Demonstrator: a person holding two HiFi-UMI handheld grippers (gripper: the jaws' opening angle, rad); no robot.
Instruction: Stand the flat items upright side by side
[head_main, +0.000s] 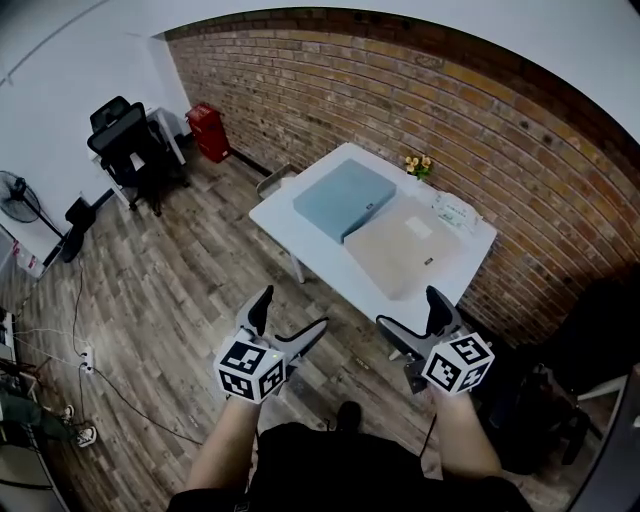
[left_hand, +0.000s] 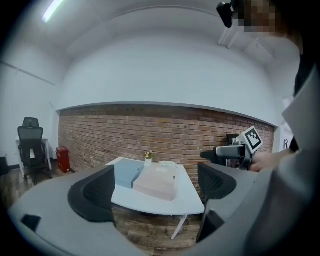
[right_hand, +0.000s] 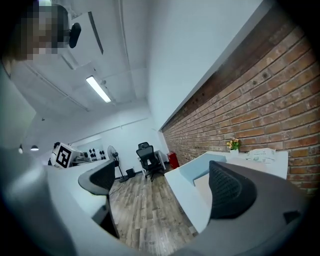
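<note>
Left claw (head_main: 292, 312), right claw (head_main: 410, 308): jaws apart, empty.

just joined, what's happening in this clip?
Nothing has been picked up yet. A person stands back from the white table, holding the left gripper and right gripper over the wood floor, both with jaws apart and empty. On the table, the blue flat box and the beige flat box lie flat next to each other, neither stood upright. A small flower pot sits at the table's far edge by the brick wall.
</note>
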